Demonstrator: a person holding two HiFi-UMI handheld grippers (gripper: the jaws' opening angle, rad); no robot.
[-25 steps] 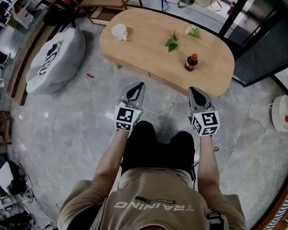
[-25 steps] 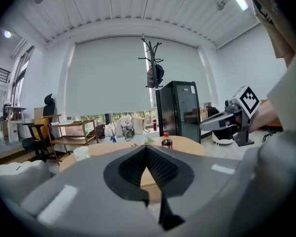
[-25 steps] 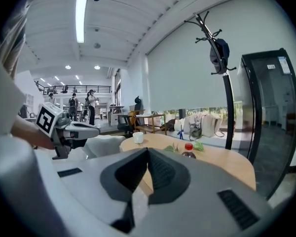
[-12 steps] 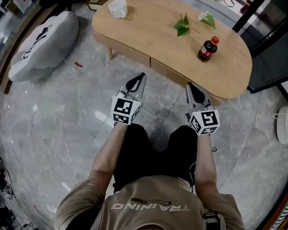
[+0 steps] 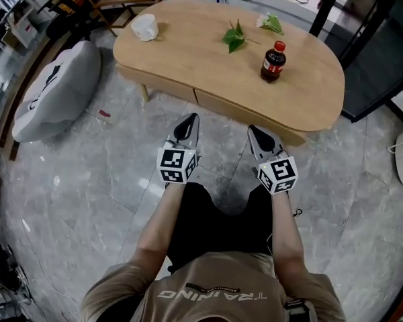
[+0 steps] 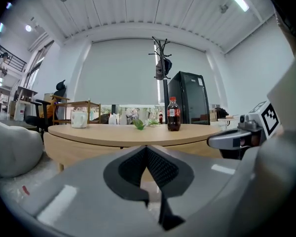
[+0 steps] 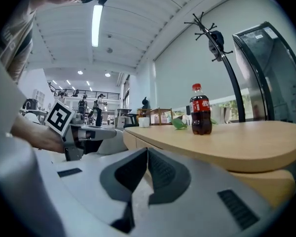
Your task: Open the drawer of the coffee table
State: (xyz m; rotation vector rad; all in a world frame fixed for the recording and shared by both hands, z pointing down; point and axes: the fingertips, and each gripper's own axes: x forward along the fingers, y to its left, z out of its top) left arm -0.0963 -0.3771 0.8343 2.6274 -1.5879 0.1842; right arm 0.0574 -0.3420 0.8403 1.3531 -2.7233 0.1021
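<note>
Drawer (image 5: 218, 104) unopened, L tongs (image 5: 191, 117) & R tongs (image 5: 252, 128) both closed, empty.

A rounded light-wood coffee table (image 5: 188, 62) carries three things, a white cup (image 5: 145, 27), green leafy sprigs (image 5: 234, 37) and an upright red-capped dark bottle (image 5: 273, 61). They sit well apart.

Your coffee table (image 5: 208, 66), 12 o'clock: pale wood; drawer front (image 5: 245, 115) same tone
Bottle (image 5: 272, 62), 1 o'clock: dark cola, red cap, red label
Cup (image 5: 144, 27), 11 o'clock: white
Leaves (image 5: 234, 37) on tabletop: green
Beanbag (image 5: 50, 92), 10 o'clock: light grey, black print
Floor (image 5: 87, 180): grey marble, pale veining; small red scrap (image 5: 105, 113), 10 o'clock
Your left gripper (image 5: 190, 118), right gripper (image 5: 253, 130): silver-grey shells, black ribbed pads (image 6: 160, 169)
Marker cubes (image 5: 176, 165): black-and-white squares
Your shirt (image 5: 215, 280): khaki, white lettering; shorts (image 5: 215, 213) black
</note>
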